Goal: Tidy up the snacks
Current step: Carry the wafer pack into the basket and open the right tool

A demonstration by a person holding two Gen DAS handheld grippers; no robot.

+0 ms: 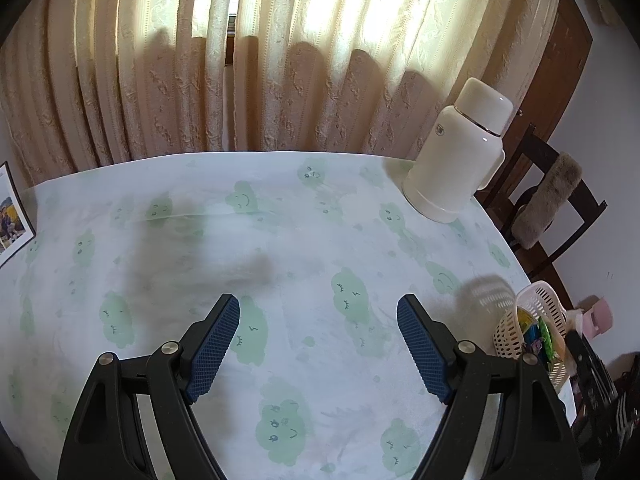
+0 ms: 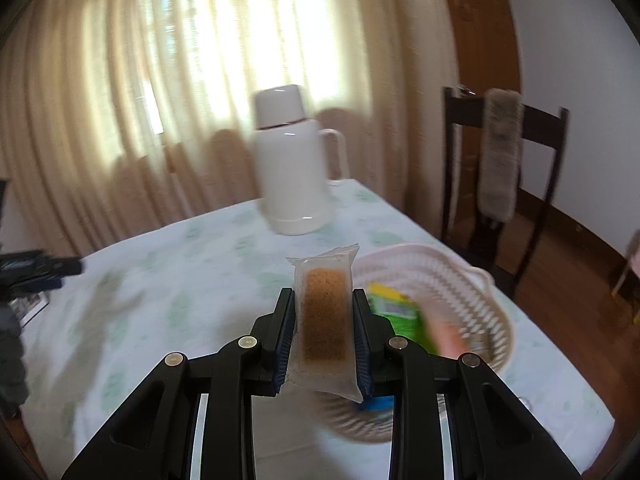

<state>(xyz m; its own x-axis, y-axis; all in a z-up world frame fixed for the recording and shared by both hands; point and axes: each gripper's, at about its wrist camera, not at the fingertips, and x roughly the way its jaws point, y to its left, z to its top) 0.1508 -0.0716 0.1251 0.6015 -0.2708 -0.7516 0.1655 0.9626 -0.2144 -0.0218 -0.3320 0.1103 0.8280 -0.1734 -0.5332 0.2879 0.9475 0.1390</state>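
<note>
The small brown snack bar in a clear plastic wrapper [image 2: 325, 320] looks light and crumbly, and its wrapper looks slippery, so holding its two long sides gently seems best. The right claw [image 2: 324, 320] pinches it there, lifted up, with the white plastic woven basket [image 2: 460, 276] just past and below it. The left claw [image 1: 318, 344] is spread wide, holding nothing, over the cloud-print tablecloth [image 1: 300, 240].
</note>
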